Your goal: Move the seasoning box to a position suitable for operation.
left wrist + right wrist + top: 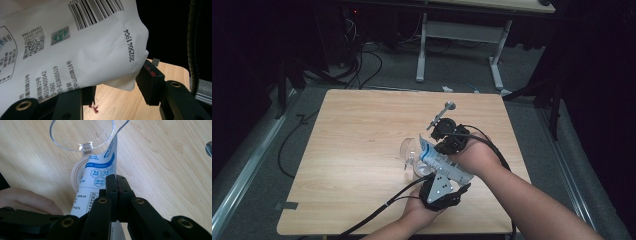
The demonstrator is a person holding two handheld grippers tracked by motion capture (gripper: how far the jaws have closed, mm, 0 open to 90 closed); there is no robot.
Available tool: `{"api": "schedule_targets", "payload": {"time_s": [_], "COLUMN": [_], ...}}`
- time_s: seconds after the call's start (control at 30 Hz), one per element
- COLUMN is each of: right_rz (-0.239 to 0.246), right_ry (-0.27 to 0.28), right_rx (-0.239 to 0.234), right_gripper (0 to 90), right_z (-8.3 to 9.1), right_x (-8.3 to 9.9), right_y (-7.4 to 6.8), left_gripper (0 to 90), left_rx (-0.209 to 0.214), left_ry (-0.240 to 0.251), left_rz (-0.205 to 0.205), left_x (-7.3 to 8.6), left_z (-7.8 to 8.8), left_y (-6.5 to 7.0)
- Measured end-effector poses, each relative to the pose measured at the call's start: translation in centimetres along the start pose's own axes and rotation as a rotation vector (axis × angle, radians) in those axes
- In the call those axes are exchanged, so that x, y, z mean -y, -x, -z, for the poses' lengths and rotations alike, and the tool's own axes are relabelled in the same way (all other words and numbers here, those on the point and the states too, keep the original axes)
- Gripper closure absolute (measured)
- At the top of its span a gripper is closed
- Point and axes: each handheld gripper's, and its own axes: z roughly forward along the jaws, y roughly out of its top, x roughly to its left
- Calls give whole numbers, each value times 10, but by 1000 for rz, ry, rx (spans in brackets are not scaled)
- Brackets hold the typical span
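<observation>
We note both the left gripper and the right gripper clamped on the white printed pouch, beside a clear cup.

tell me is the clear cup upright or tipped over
Tipped. In the right gripper view the clear cup lies with its open mouth facing the camera, its rim against the white pouch's top edge.
</observation>
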Motion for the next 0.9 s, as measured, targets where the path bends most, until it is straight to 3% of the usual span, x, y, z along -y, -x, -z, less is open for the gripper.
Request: {"api": "schedule_targets", "payload": {"time_s": [0.9], "right_rz": [10], "right_ry": [-5], "right_rx": [3], "right_gripper": [900], "right_z": [0], "right_x": [-1], "right_y": [0], "left_gripper": [535], "left_rx": [0], "left_ry": [5], "left_rz": [7], "left_x": [-1], "left_z": [0], "left_y": [0]}}
